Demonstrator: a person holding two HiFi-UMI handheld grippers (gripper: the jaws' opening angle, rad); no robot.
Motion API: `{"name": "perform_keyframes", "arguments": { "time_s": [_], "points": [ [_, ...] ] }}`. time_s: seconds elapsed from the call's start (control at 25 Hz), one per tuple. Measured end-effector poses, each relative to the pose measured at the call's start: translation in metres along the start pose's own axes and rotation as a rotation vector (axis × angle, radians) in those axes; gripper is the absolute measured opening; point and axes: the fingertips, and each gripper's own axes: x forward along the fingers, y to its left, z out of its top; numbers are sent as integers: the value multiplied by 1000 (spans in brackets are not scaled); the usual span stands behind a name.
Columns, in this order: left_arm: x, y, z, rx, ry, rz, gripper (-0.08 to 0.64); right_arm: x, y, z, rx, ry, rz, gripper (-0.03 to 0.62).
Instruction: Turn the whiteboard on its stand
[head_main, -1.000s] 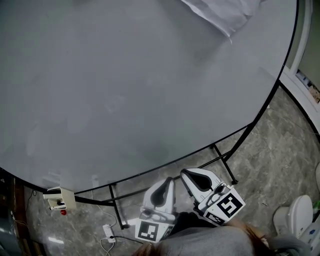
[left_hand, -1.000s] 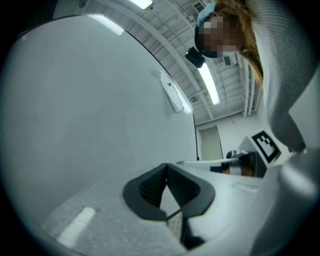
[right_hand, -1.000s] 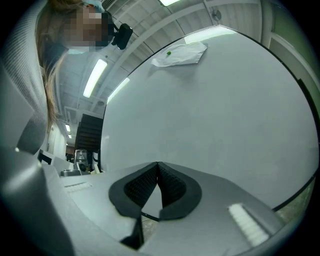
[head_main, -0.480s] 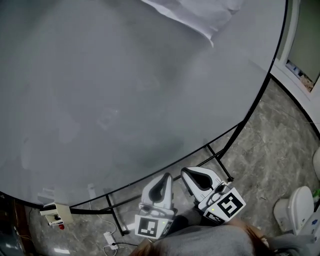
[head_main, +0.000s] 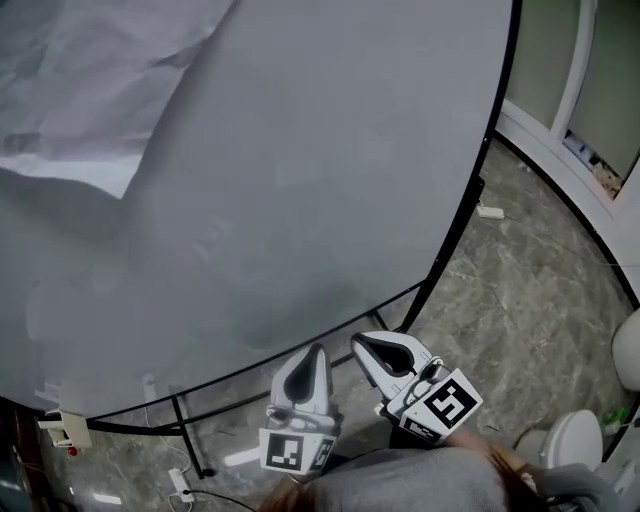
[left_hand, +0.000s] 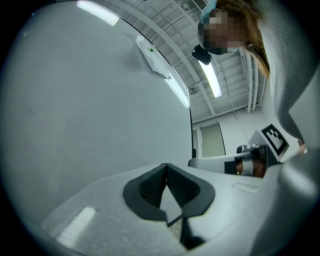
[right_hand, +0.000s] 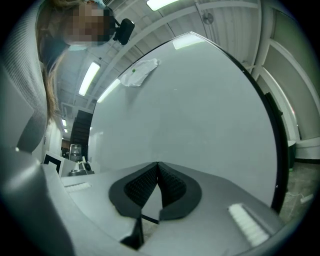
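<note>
Person's grey sleeve (head_main: 400, 485): bottom centre of the head view, directly behind both grippers.
Left gripper (head_main: 316, 352): lower centre of the head view, marker cube toward the bottom edge. The jaws are clenched, the ribbed pads meet at the tips, and nothing is between them.
Right gripper (head_main: 362, 342): just right of the left gripper, apart from it, marker cube at its lower right. The jaws are clenched tip to tip with nothing gripped.
Gripper tips: both lie at the lower black edge of the whiteboard. Whether they touch it cannot be told.
Whiteboard (head_main: 300, 180): large grey-white panel with a thin black rim. It fills the upper left and centre of the head view and takes up most of each gripper view ahead of the jaws.
Stand (head_main: 188, 440): black tube frame showing below the board's lower edge, with a leg at lower left and a brace at centre right.
Beige box (head_main: 62, 430): on the board's lower edge at the far lower left.
Floor (head_main: 540, 280): grey marbled tile, right side and bottom strip of the head view.
White cable (head_main: 182, 484): on the floor at lower left.
Sheet of paper (head_main: 90, 90): creased white sheet lying against the board face, upper left of the head view.
Window frame (head_main: 580, 80): pale frame at the upper right, beyond the board's edge.
</note>
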Motion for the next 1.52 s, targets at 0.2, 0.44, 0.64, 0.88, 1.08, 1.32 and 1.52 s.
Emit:
{"name": "perform_keyframes", "arguments": {
  "time_s": [0.2, 0.44, 0.64, 0.88, 1.08, 1.32, 1.52],
  "points": [
    [60, -58, -10, 13, -9, 19, 2, -45, -68, 19, -36, 18, 44, 3],
    [113, -100, -23, 19, -11, 68, 2, -81, -129, 27, -38, 57, 74, 3],
    [134, -121, -25, 38, -21, 63, 2, -91, -156, 32, 34, 16, 73, 3],
    [144, -124, -34, 32, 25, 41, 2, -93, -187, 24, 31, 3, 121, 3],
    [147, -116, -32, 32, 36, 28, 2, -100, -212, 17, -19, 73, 304, 5],
    [143, -115, -31, 37, 44, 27, 2, -100, -268, 6, 1, 181, 539, 285],
    [133, -105, -30, 19, 28, 46, 2, -60, -273, 19, 51, 198, 719, 379]
  ]
}}
